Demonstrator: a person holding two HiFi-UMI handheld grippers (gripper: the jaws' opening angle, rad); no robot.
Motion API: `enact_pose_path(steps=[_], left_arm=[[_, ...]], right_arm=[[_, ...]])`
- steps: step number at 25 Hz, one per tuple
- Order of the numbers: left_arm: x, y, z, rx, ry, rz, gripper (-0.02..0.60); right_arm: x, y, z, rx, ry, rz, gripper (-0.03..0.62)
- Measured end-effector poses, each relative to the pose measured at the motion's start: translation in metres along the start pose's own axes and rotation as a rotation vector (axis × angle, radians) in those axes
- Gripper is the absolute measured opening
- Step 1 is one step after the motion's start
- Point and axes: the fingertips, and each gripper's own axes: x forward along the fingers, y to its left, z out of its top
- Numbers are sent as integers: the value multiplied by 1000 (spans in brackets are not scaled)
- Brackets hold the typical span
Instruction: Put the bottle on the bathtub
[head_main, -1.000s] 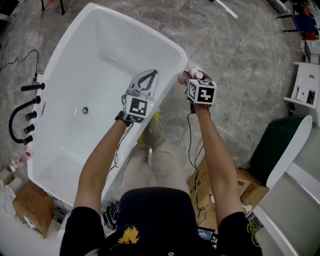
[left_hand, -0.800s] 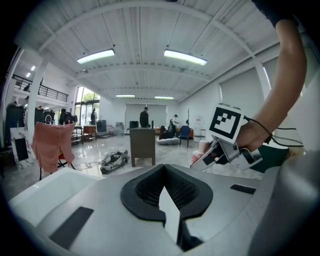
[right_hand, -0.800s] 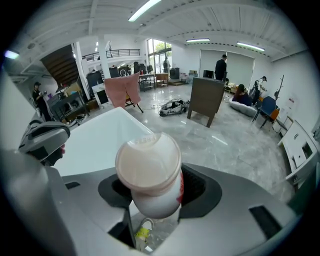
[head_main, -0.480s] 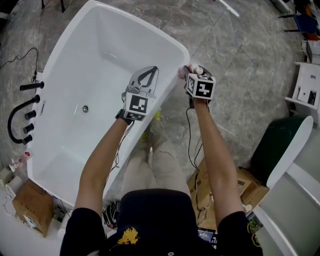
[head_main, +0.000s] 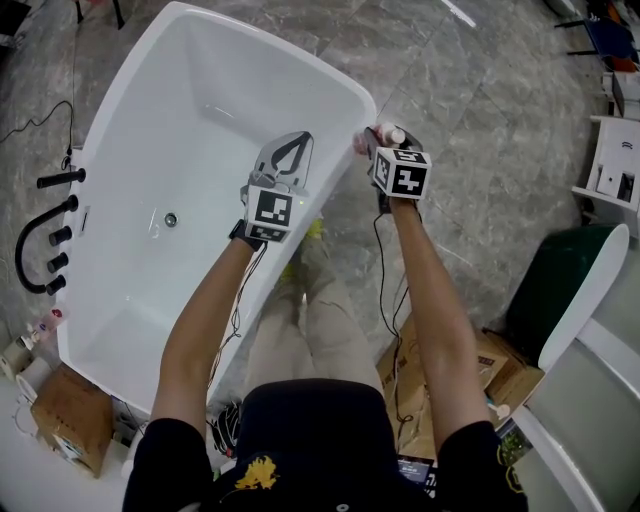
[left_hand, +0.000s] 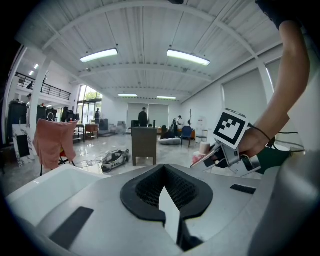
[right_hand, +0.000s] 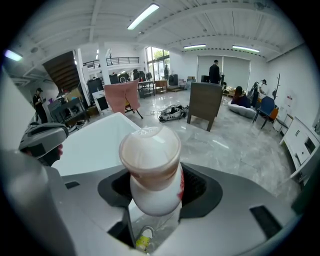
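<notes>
A small white bottle (right_hand: 152, 170) with a pinkish cap stands upright between the jaws of my right gripper (right_hand: 152, 202), which is shut on it. In the head view the bottle (head_main: 371, 138) hangs just off the near right corner of the white bathtub (head_main: 345, 85), beside its rim. My left gripper (head_main: 297, 140) is over the tub's right rim, shut with nothing in it. From the left gripper view my left gripper (left_hand: 165, 200) has its jaws together, and the right gripper with the bottle (left_hand: 202, 149) shows to its right.
A black faucet (head_main: 40, 235) sits on the tub's left rim and a drain (head_main: 171, 219) on its floor. Cardboard boxes (head_main: 70, 420) (head_main: 495, 365) stand on the marble floor by my feet. A dark green tub (head_main: 565, 285) and a white cabinet (head_main: 610, 170) are at the right.
Both grippers have moved a little forward. The right one has carried the bottle closer to the tub's corner rim.
</notes>
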Motion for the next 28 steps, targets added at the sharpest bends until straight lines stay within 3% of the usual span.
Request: enact_pose_path(steps=[3, 6, 8, 11, 13, 16, 28], left_arm=[[1, -1, 0, 2, 1, -4, 18], [1, -2, 1, -2, 2, -8, 18], [2, -2, 2, -2, 1, -9, 18], [3, -1, 2, -1, 1, -10, 18], [4, -2, 1, 1, 3, -12, 18], [4, -3, -1, 0, 5, -15, 18], [1, 0, -5, 8, 11, -18, 18]], right_arm=[[3, 1, -4, -34, 35, -9, 232], [5, 2, -11, -19, 65, 15, 309], [5, 0, -15, 0, 76, 18, 324], [4, -5, -19, 19, 80, 13, 319], [4, -9, -20, 45, 88, 12, 225], [6, -11, -15, 70, 103, 4, 222], [17, 6, 0, -11, 80, 6, 224]])
